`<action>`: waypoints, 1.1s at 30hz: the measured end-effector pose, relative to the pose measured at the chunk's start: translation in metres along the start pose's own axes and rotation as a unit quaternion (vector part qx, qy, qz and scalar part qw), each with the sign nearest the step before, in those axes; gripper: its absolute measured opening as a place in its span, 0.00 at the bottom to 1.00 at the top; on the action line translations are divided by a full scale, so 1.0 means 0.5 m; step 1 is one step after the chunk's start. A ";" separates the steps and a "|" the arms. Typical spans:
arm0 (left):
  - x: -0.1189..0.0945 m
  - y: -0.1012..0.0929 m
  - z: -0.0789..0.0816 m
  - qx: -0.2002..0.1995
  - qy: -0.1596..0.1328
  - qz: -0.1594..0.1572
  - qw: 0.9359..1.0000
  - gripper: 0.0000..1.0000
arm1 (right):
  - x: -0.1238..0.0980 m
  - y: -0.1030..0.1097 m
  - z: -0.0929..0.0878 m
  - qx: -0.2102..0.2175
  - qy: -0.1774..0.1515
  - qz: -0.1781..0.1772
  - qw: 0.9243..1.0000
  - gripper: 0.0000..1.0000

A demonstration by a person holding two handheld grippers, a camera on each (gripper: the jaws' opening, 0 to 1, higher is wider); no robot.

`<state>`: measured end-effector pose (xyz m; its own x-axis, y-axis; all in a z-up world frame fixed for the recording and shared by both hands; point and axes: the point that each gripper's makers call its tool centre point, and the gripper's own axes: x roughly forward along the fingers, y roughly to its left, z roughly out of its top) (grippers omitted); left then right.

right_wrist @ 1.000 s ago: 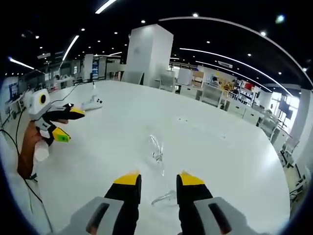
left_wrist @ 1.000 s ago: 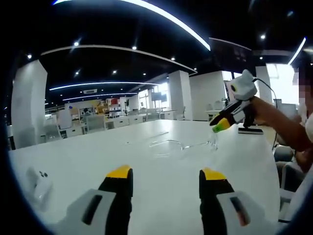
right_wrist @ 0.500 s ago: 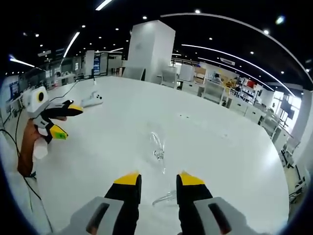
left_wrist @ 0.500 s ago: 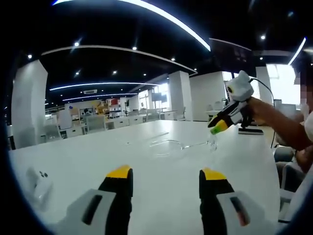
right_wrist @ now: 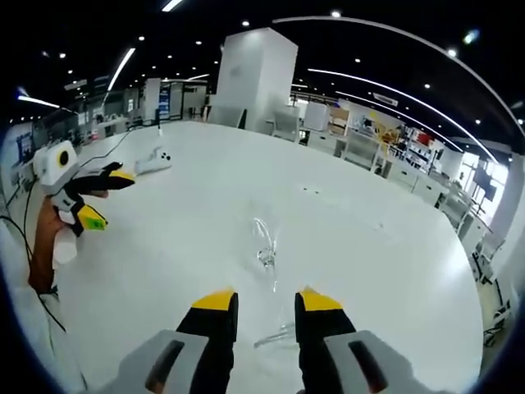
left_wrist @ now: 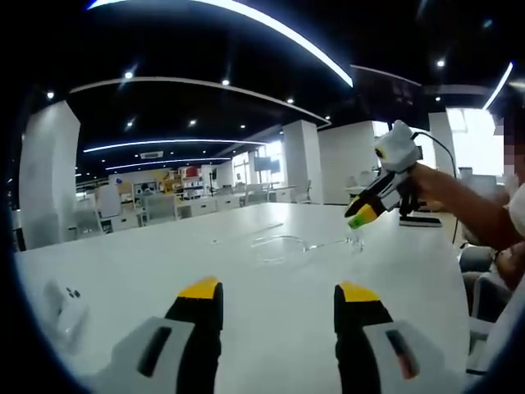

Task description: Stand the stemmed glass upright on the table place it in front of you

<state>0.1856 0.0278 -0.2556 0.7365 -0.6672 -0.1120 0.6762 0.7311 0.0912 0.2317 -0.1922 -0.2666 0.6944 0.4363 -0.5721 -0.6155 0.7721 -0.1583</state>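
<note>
A clear stemmed glass (left_wrist: 283, 245) lies on its side on the white table (left_wrist: 271, 328), its foot (left_wrist: 354, 242) pointing right. My left gripper (left_wrist: 279, 291) stands open, well short of the glass and holding nothing. A hand brings my right gripper (left_wrist: 358, 215) in from the right, with its tips just above the foot. In the right gripper view the glass bowl (right_wrist: 262, 240) lies ahead of the gripper. The stem runs back toward my right gripper (right_wrist: 267, 300), whose jaws stand apart with the foot (right_wrist: 275, 335) low between them. The left gripper (right_wrist: 97, 199) hangs open at the left.
A small white device (left_wrist: 66, 308) lies near the table's left edge, and the same white device (right_wrist: 154, 162) trails a cable. A black flat object (left_wrist: 420, 218) sits behind the right hand. Pillars, desks and chairs stand far behind the table.
The right gripper has tipped and its tips have edged a little left and down toward the glass's foot. The glass still lies on its side. The left gripper barely moved.
</note>
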 end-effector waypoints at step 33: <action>0.004 0.000 -0.008 0.002 0.010 -0.002 1.000 0.54 | 0.026 0.002 -0.006 -0.023 0.052 0.018 0.998 0.31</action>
<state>0.1868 0.0269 -0.2599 0.7334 -0.6670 -0.1313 0.6791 0.7279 0.0948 0.2392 -0.1871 -0.2768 0.6304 0.4114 -0.6583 -0.6573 0.7341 -0.1707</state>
